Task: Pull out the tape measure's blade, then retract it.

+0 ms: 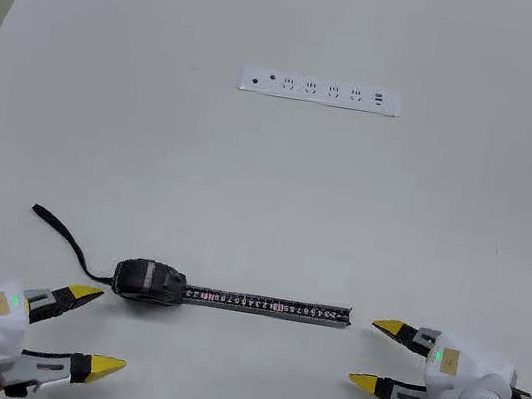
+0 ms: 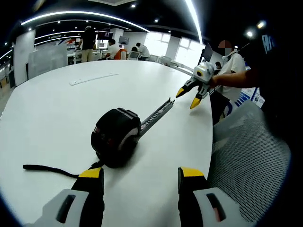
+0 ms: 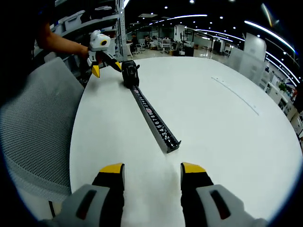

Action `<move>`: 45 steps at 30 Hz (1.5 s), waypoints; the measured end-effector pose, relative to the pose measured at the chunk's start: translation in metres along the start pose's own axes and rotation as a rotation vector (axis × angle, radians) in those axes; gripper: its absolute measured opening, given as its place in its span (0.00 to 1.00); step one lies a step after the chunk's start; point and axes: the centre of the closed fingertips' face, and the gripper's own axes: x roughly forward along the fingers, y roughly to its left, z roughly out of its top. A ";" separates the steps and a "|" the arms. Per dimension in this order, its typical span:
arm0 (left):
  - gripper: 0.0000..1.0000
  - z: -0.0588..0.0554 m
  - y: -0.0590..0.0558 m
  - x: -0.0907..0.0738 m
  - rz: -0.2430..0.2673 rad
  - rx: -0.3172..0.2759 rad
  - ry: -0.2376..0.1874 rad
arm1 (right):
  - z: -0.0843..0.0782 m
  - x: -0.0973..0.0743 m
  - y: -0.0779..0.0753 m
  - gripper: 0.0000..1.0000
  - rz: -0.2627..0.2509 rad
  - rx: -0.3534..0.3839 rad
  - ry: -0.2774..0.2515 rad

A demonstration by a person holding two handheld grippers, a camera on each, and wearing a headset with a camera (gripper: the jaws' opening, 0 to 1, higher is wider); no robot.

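A black tape measure case (image 1: 149, 281) lies on the white table (image 1: 277, 191), its dark blade (image 1: 266, 306) drawn out flat to the right, ending in a hook (image 1: 347, 318). A black wrist strap (image 1: 60, 233) trails off to the left. My left gripper (image 1: 89, 328) hangs open just short of the case (image 2: 116, 136), touching nothing. My right gripper (image 1: 378, 355) is open near the blade's end (image 3: 171, 145), with nothing between its yellow tips. The blade (image 3: 151, 116) runs away toward the case (image 3: 129, 74) in the right gripper view.
A white power strip (image 1: 320, 91) lies flat at the far middle of the table. A grey mesh chair (image 3: 35, 127) stands by the table's near edge. People sit at desks far off in the room (image 2: 113, 47).
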 end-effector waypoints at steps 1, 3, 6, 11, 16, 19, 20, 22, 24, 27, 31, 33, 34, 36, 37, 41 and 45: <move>0.61 0.000 -0.001 0.000 0.003 -0.004 -0.008 | 0.001 0.000 0.001 0.47 -0.002 -0.001 -0.002; 0.63 0.001 -0.004 0.001 0.016 -0.012 -0.027 | 0.002 0.000 0.005 0.48 -0.012 0.004 -0.009; 0.64 0.000 -0.010 0.002 0.022 -0.012 -0.034 | 0.005 0.001 0.010 0.50 -0.023 0.027 -0.025; 0.67 -0.003 -0.019 0.003 0.027 -0.033 -0.040 | 0.010 0.000 0.018 0.52 -0.044 0.059 -0.048; 0.71 0.005 -0.017 -0.003 0.088 -0.057 -0.083 | 0.016 -0.004 0.022 0.57 -0.095 0.104 -0.087; 0.75 0.010 -0.016 -0.005 0.131 -0.072 -0.102 | 0.018 -0.005 0.025 0.62 -0.118 0.126 -0.097; 0.79 0.011 -0.017 -0.005 0.146 -0.062 -0.099 | 0.018 -0.006 0.027 0.64 -0.128 0.135 -0.102; 0.83 0.010 -0.018 -0.004 0.147 -0.057 -0.101 | 0.018 -0.006 0.030 0.68 -0.141 0.140 -0.104; 0.88 0.011 -0.018 -0.004 0.157 -0.053 -0.102 | 0.020 -0.007 0.032 0.71 -0.159 0.153 -0.114; 0.91 0.018 -0.022 -0.006 0.154 -0.071 -0.125 | 0.026 -0.010 0.036 0.77 -0.168 0.175 -0.142; 0.98 0.021 -0.026 -0.006 0.156 -0.072 -0.128 | 0.030 -0.013 0.037 0.83 -0.194 0.195 -0.152; 1.00 0.019 -0.028 -0.006 0.155 -0.082 -0.120 | 0.032 -0.014 0.036 0.87 -0.208 0.213 -0.158; 1.00 0.020 -0.030 -0.007 0.153 -0.081 -0.122 | 0.033 -0.015 0.036 0.89 -0.210 0.221 -0.165; 1.00 0.023 -0.034 -0.006 0.147 -0.078 -0.117 | 0.035 -0.015 0.037 0.94 -0.219 0.225 -0.166; 1.00 0.023 -0.036 -0.006 0.136 -0.079 -0.113 | 0.034 -0.015 0.037 0.95 -0.224 0.222 -0.161; 1.00 0.023 -0.034 -0.005 0.152 -0.084 -0.108 | 0.035 -0.014 0.039 1.00 -0.226 0.230 -0.159; 1.00 0.027 -0.027 -0.009 0.198 -0.078 -0.119 | 0.037 -0.015 0.038 1.00 -0.229 0.272 -0.178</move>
